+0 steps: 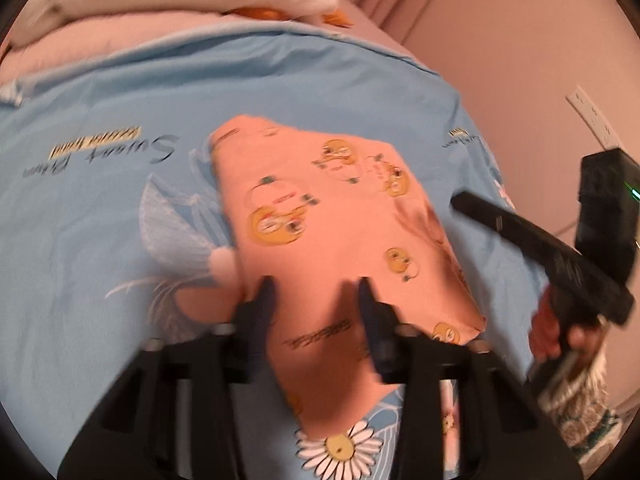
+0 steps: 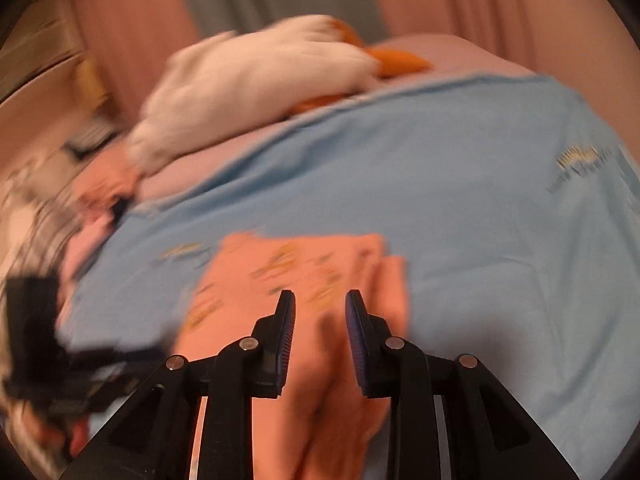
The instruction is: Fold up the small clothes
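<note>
A small salmon-pink garment [image 1: 332, 232] with yellow cartoon prints lies folded into a rough rectangle on the light-blue bedsheet [image 1: 100, 208]. My left gripper [image 1: 315, 294] hovers over its near end, fingers apart, with only flat cloth showing in the gap. My right gripper [image 1: 460, 202], held by a hand [image 1: 552, 332], sticks in from the right, just off the garment's right edge. In the right wrist view the right gripper [image 2: 320, 306] stands open above the garment [image 2: 304, 264], nothing pinched. That view is blurred.
A white plush toy [image 2: 256, 76] with orange parts lies on a pink pillow [image 1: 120, 36] at the head of the bed. Pink curtains [image 2: 480, 4] hang behind. A wall socket [image 1: 592, 116] is on the right, beyond the bed's edge.
</note>
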